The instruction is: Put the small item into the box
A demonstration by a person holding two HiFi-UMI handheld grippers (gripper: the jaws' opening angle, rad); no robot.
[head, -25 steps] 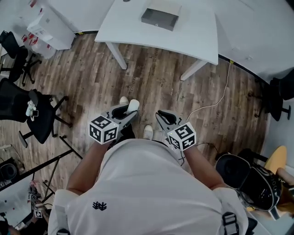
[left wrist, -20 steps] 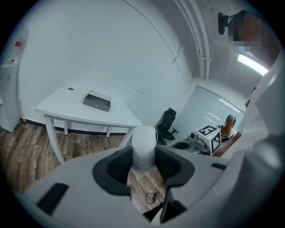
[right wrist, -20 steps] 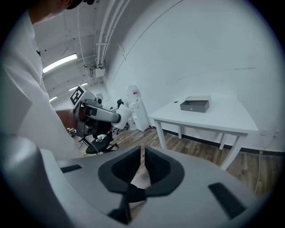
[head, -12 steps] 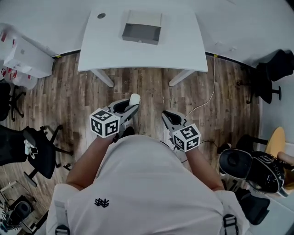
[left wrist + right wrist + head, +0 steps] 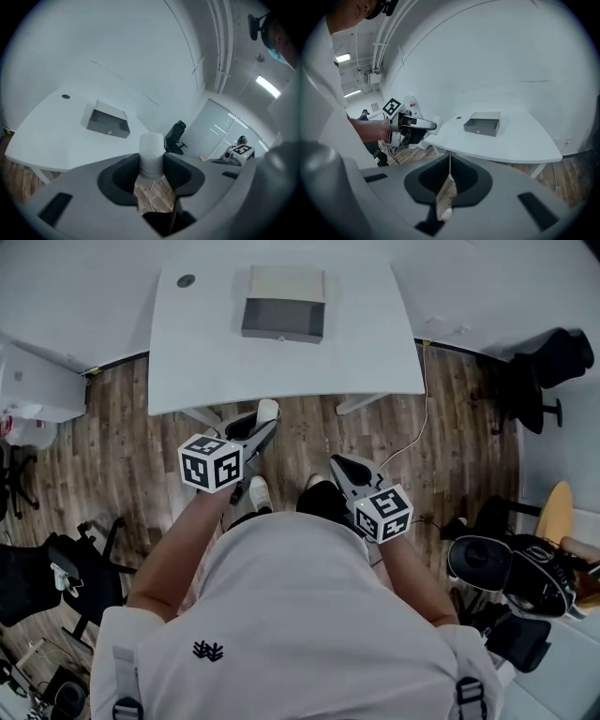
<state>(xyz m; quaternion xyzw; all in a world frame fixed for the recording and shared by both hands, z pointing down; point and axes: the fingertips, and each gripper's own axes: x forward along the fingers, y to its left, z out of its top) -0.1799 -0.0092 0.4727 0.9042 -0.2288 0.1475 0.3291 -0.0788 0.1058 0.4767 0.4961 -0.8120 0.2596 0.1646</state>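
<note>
Jaws of the left gripper point(image 5: 151, 165) pinch a smooth white cylindrical item point(image 5: 151, 146).

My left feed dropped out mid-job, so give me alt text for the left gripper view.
The left gripper is shut on a small white item, clamped between its fingers. Beyond it, an open grey box sits on a white table, with a black office chair farther off to the right.
</note>
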